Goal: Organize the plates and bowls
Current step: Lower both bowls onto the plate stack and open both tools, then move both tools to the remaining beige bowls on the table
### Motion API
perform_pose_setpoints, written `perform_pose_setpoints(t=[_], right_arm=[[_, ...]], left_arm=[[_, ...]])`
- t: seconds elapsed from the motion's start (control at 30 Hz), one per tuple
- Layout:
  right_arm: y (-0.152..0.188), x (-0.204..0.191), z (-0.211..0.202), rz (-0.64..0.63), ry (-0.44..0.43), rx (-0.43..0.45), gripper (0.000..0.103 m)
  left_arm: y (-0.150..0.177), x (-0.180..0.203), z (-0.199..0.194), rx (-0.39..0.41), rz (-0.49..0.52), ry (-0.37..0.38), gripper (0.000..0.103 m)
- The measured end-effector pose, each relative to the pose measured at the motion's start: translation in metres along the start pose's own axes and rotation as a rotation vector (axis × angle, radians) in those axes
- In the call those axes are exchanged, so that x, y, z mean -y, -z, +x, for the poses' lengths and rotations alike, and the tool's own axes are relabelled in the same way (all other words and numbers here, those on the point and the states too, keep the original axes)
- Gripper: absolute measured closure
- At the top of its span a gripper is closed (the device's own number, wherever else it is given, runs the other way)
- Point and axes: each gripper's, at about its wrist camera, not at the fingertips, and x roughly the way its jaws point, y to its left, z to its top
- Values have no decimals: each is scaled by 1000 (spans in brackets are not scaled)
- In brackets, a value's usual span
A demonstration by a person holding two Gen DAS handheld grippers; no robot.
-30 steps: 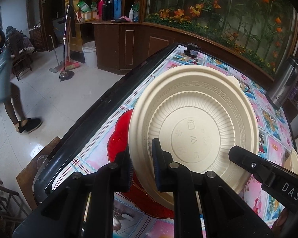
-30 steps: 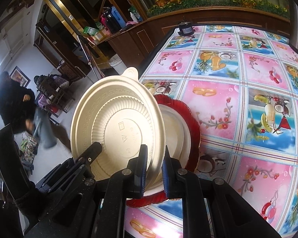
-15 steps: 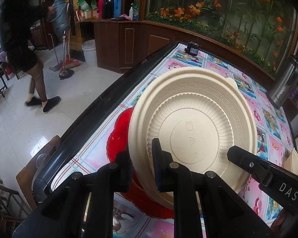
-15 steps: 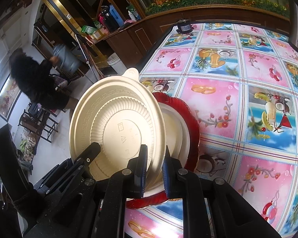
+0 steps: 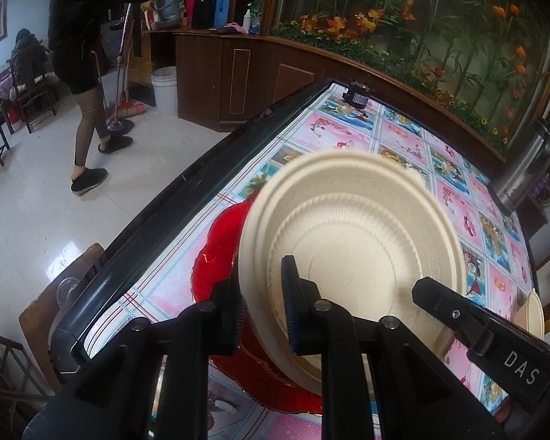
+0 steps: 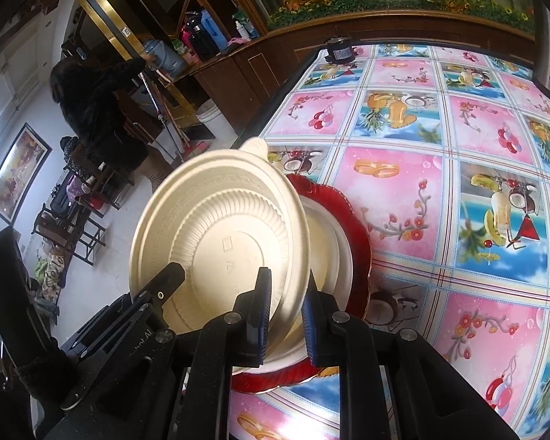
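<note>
**Mia:** What's the biggest thing here?

**Ben:** The table [image 6: 458, 220], with its pink and blue cloth. On it, close to the edge at about 8 o'clock in the right view, sits a red plate [image 6: 359, 242]. A white plate [image 6: 330, 242] lies in it.

**Mia:** And the cream bowl [image 5: 348, 249]?

**Ben:** It is right over the red plate, tipped up on its side. Its bottom faces both cameras.

**Mia:** Is it heavy?

**Ben:** I think it's light. It looks thin, like pressed paper or plastic, so it may bend if you squeeze hard. It could slide too. The flat rim is the best place to hold. One pinch at 7 o'clock and one at 5 o'clock keeps it from swinging.

**Mia:** Is that where the grippers are?

**Ben:** Yes. The left gripper [image 5: 264, 304] is at the rim near 7 o'clock. The right gripper [image 6: 286, 311] is at the rim near 5 o'clock. Both are side by side and slant down at the table.

**Mia:** Are they squeezing?

**Ben:** Not now, I think. Both sets of fingers [image 5: 291, 304] have just been opening a little. The rim is between them, with a gap showing, so the bowl looks let go. It looks blurry in the left view.
</note>
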Motion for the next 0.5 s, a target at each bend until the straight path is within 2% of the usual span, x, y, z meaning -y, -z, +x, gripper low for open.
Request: perform_pose_setpoints(t=[0.03,0.07,0.1,0.13,0.17,0.2,0.33,0.4,0.5], right_arm=[[0,0,0,3,0,1,80],[0,1,0,7,-6,2,67],[0,2,-1,12,-16,10,57],[0,3,-2,17,-18,16,53],[-1,4,-4,23,-22,22,43],[-1,5,-7,32,-29,32,40],[-5,7,-25,47,-41,81,40],[-6,7,-36,54,-48,107,35],[-5,13,-57,71,-58,161,33]], left_arm=[[0,-1,0,1,-7,-3,63],[0,-4,-2,3,-21,4,54],[-1,-7,-4,14,-45,17,40],[-1,-8,-6,22,-60,23,36],[-2,-9,-9,33,-72,27,36],[-3,-10,-13,45,-82,29,36],[-8,-11,-31,110,-101,36,36],[-10,-9,-38,124,-101,49,35],[-9,2,-51,154,-85,77,28]])
